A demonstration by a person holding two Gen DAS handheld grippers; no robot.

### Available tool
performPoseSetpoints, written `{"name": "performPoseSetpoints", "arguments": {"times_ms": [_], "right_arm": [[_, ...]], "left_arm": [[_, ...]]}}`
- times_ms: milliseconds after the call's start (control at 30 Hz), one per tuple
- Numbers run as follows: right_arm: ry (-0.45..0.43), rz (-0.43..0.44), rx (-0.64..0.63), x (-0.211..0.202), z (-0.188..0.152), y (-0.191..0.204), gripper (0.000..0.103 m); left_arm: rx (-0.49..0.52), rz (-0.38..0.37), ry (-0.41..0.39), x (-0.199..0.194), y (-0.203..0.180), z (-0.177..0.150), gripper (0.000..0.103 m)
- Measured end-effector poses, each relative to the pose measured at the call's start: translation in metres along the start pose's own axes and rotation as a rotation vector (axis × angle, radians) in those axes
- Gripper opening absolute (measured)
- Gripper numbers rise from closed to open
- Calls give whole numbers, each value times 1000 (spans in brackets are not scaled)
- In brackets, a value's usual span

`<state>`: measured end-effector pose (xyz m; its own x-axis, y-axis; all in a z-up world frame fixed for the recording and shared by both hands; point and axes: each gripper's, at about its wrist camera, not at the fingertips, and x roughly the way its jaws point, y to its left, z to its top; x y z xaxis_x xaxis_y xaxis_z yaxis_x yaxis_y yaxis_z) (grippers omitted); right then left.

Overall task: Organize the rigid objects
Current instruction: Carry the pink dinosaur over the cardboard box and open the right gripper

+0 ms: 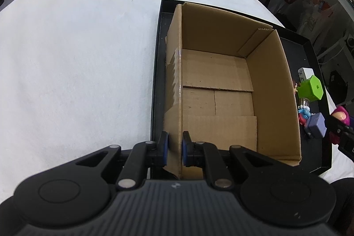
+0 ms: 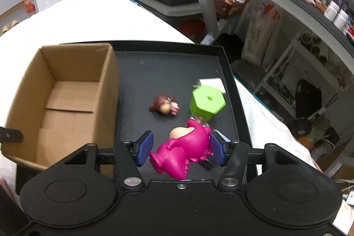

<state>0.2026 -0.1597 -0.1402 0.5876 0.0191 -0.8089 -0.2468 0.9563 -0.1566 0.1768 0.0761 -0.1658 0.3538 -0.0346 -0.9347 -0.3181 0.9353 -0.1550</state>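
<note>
1. The left gripper (image 1: pixel 175 148) is nearly closed, its blue pads (image 1: pixel 165 147) clamped on the near left wall of the cardboard box (image 1: pixel 274 90), one pad outside the wall and one inside.
2. The box stands open-topped and empty ahead of that gripper, inside a black tray (image 1: pixel 158 72) that rests on a white cloth-covered counter (image 1: pixel 77 48).
3. To the right of the left gripper, beyond the box's far wall, small things lie on the tray: a green hexagonal block (image 1: pixel 313 89), a blue figure (image 1: pixel 304 113) and a lilac cube (image 1: pixel 317 126).
4. The right gripper (image 2: pixel 180 148) is partly open around a pink dinosaur toy (image 2: pixel 183 152); the right pad touches the toy's side, while a narrow gap shows at the left pad, so whether both pads press I cannot tell for sure.
5. Just ahead of the right gripper stands the green hexagonal block (image 2: pixel 208 101); ahead and slightly left lies a brown monkey figure (image 2: pixel 164 105).
6. The cardboard box (image 2: pixel 66 90) is to the left of the right gripper, on the same tray (image 2: pixel 168 68).
</note>
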Motion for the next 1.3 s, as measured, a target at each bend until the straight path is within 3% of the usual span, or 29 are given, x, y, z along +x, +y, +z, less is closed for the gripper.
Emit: {"name": "performPoseSetpoints", "arguments": {"times_ms": [567,867,1300], "right_arm": [[-86,55,-131,-31,38,73,55],[-105,103,-294,-35,52,118,55],[-128,125,-414,-29,69,151,55]], "left_arm": [[-11,-54,0,3,13,0,12],[-34,-104,10,6,23,1,13],[-58,-202,27,8,35,3,15]]}}
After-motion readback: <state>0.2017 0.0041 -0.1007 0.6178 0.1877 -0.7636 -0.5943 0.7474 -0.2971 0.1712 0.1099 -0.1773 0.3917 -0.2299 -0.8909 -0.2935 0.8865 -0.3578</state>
